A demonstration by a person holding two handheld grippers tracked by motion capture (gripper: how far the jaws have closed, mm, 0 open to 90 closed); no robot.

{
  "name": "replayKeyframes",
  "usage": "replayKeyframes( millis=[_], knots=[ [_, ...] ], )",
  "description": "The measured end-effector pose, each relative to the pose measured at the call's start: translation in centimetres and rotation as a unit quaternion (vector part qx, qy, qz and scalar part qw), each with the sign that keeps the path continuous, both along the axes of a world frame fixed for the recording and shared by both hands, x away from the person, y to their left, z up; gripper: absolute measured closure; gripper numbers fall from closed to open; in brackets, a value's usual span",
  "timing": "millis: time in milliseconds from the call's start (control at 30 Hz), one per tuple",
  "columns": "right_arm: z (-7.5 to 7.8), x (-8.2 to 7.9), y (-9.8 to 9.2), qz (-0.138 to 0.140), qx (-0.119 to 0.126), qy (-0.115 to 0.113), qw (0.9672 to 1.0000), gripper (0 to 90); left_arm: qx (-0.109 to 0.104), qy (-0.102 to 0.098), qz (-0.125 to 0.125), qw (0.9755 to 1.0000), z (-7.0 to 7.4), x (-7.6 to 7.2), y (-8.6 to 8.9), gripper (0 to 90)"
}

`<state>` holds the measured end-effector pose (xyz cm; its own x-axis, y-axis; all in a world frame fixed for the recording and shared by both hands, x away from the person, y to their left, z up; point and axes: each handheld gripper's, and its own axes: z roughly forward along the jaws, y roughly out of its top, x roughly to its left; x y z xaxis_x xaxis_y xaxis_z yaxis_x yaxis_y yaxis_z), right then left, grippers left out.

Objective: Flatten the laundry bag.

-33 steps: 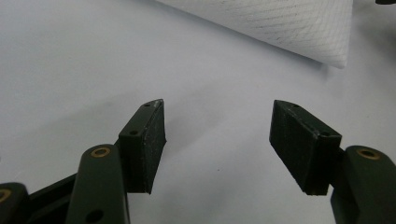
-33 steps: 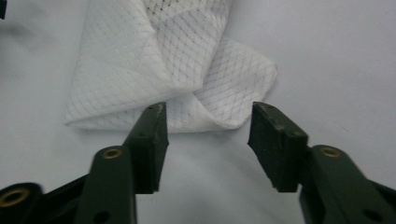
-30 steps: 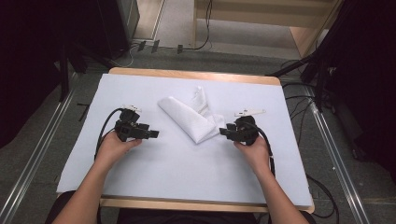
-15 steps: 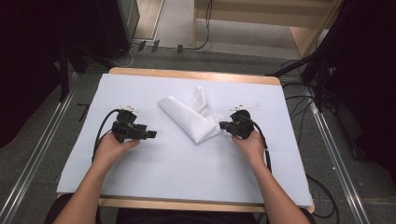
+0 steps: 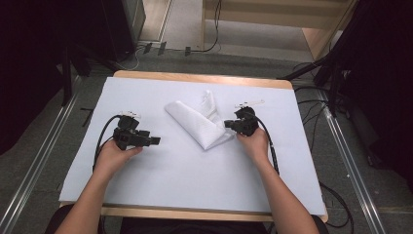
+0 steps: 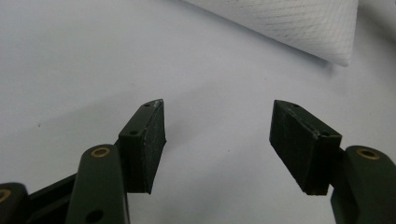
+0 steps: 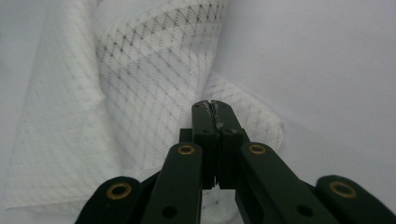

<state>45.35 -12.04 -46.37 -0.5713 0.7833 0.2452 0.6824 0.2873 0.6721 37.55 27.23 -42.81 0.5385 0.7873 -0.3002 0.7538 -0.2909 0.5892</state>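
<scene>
The right gripper (image 7: 215, 108) is resting with its two black jaws pressed flat together, their tips lying against the near fold of the white, diamond-stitched folded cloth (image 7: 140, 79); whether a thin layer of fabric is pinched between them cannot be told, since no cloth is showing in the seam between the pads. The jaws have just been closing, probably to catch the cloth's edge so it can be lifted or pulled over. In the high view this right gripper (image 5: 231, 125) is sitting at the cloth's right-hand corner, where the long folded band of cloth (image 5: 197, 123) is lying diagonally near the middle of the table, a loose flap trailing off toward the far edge. The left gripper (image 6: 218, 122) is holding its jaws wide apart with nothing between them, low over bare surface and aimed toward the cloth's corner (image 6: 299, 25), likely waiting its turn. Seen from above, the left gripper (image 5: 155, 141) is standing well apart from the cloth, on the pale blue sheet covering the wooden table (image 5: 160, 195).
</scene>
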Motion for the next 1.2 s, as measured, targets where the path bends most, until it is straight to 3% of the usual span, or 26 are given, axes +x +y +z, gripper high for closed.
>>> replayKeyframes(
  millis=[200, 400, 767, 1200],
  knots=[
    [-0.7, 0.5, 0.5, 0.003, -0.006, 0.017, 0.9998, 90.0, 0.003, -0.001, 0.005, 1.0000, 0.0, -0.3, 0.3, 36.7],
    [-0.7, 0.5, 0.9, 0.015, 0.017, 0.025, 0.9994, 90.0, 0.003, 0.000, 0.008, 1.0000, 0.0, -0.5, 0.6, 36.7],
    [0.9, -0.4, 1.8, 0.041, 0.036, 0.007, 0.9985, 90.0, 0.005, -0.003, 0.013, 0.9999, 0.1, -0.5, 0.9, 36.7],
    [2.6, -1.7, 3.5, 0.073, 0.040, -0.016, 0.9964, 90.0, 0.008, -0.006, 0.019, 0.9998, 0.5, -0.5, 1.6, 36.7]
  ],
)
